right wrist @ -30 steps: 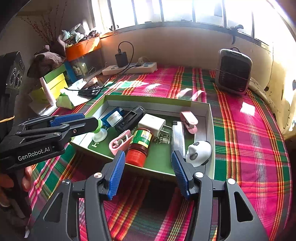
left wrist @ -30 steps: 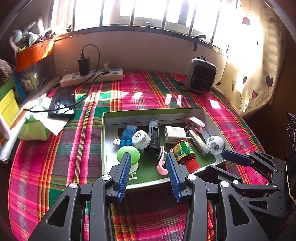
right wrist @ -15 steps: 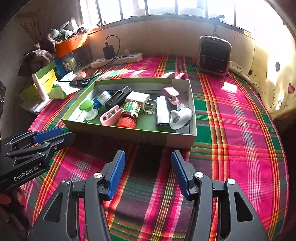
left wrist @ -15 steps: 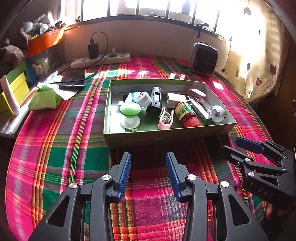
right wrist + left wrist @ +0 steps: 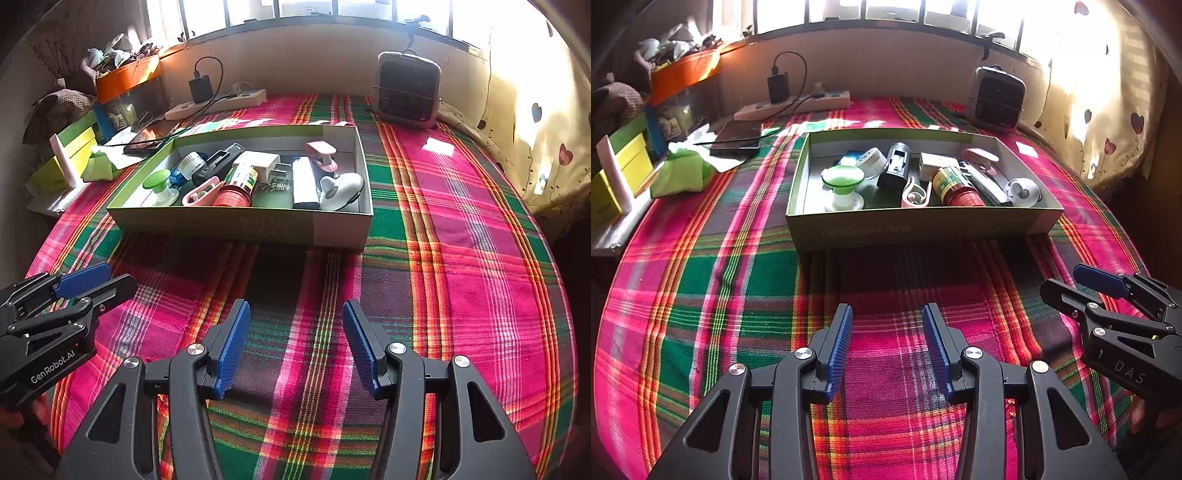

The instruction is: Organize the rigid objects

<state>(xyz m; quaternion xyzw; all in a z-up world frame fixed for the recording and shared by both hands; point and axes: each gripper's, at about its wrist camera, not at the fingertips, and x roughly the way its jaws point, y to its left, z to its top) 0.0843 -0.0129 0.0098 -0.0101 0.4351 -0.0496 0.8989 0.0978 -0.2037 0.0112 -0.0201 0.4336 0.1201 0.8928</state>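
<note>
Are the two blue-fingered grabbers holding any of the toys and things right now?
No, nothing is held. The left gripper and right gripper both hang open over the plaid cloth, short of the green cardboard box.

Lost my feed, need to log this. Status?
Left gripper open, empty. Right gripper open, empty. Shallow green cardboard box of small objects ahead on plaid cloth. Nothing in the way.

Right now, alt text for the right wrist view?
Open right gripper hovers empty over a plaid cloth, short of a green box filled with small items. Left gripper sits at the left edge.
</note>
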